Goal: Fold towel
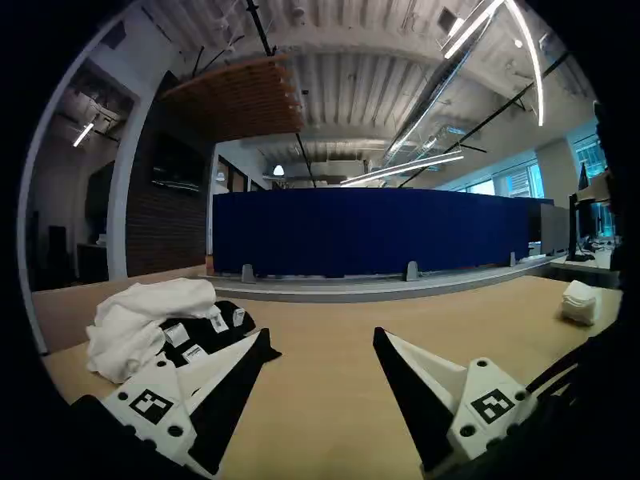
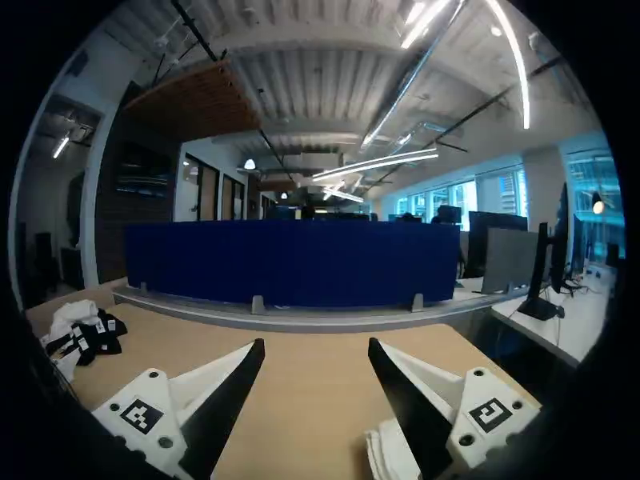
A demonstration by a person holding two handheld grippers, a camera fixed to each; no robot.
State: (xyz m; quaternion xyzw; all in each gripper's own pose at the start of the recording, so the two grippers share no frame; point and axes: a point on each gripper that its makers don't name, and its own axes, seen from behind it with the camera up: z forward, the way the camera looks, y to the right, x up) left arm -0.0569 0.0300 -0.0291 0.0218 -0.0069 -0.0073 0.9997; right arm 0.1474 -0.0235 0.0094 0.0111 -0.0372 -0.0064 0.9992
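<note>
In the left gripper view a crumpled pile of white and black towels (image 1: 156, 326) lies on the wooden table (image 1: 336, 376), just beyond my left finger. My left gripper (image 1: 324, 344) hovers open above the bare tabletop with nothing between its fingers. A small stack of folded white towels (image 1: 581, 302) sits at the table's far right. In the right gripper view my right gripper (image 2: 316, 352) is open over the table (image 2: 312, 384), and the folded white stack (image 2: 388, 448) lies under its right finger. The crumpled pile (image 2: 80, 332) sits at the far left.
A blue partition (image 1: 368, 232) on a grey base runs along the table's far edge. Desks with monitors (image 2: 552, 256) stand to the right beyond the table. A brick-clad column (image 1: 164, 216) stands at the back left.
</note>
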